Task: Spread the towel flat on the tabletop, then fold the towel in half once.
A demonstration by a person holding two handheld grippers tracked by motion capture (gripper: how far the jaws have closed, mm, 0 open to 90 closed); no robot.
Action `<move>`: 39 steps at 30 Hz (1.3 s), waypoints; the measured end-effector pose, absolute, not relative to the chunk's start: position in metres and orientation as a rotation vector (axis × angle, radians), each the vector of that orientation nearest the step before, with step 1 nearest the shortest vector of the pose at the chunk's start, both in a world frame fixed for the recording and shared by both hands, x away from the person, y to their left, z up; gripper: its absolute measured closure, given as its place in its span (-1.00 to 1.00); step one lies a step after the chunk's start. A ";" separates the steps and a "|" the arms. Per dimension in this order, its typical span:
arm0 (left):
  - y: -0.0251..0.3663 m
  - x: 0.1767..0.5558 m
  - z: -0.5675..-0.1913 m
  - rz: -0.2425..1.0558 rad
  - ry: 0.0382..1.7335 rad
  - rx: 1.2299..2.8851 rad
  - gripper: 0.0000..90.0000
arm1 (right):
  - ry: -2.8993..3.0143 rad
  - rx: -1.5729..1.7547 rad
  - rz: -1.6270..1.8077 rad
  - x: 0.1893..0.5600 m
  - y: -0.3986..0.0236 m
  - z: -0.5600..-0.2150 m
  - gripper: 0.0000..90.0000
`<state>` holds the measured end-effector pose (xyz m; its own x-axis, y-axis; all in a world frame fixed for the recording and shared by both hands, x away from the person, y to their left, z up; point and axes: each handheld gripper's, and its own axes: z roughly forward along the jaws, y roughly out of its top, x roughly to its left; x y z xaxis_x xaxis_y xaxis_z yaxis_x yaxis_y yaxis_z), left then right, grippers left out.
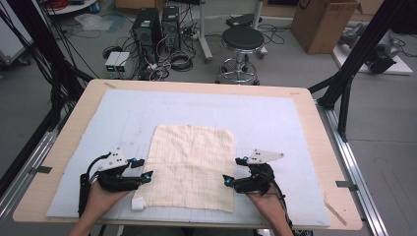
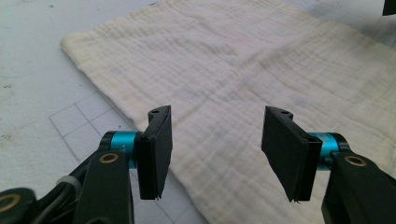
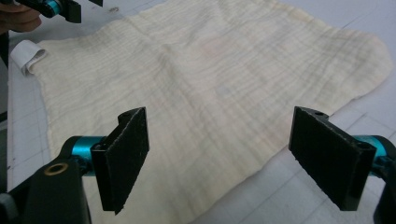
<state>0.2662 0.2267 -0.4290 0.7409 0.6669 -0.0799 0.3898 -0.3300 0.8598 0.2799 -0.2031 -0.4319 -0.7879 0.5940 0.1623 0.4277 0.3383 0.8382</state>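
A cream cloth (image 1: 192,164) lies spread flat on the white mat (image 1: 275,113), its small white tag (image 1: 138,203) at the near left corner. At the cloth's left edge, my left gripper (image 1: 143,167) is open. In the left gripper view its jaws (image 2: 215,140) stand apart just above the cloth (image 2: 233,70), gripping nothing. My right gripper (image 1: 232,170) is open at the cloth's right edge. In the right gripper view its jaws (image 3: 224,154) straddle the near edge of the cloth (image 3: 210,70) with nothing pinched, and the tag (image 3: 28,55) shows at far left.
The mat covers most of a wooden table (image 1: 314,108). Beyond the far edge stand a stool (image 1: 242,42), computer towers (image 1: 147,27) with cables, and a cardboard box (image 1: 322,22). Black frame posts (image 1: 361,49) rise at the right.
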 end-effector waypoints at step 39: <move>0.224 0.389 -0.412 0.372 0.986 1.932 0.28 | 2.360 1.121 1.241 0.398 -0.208 -0.416 0.35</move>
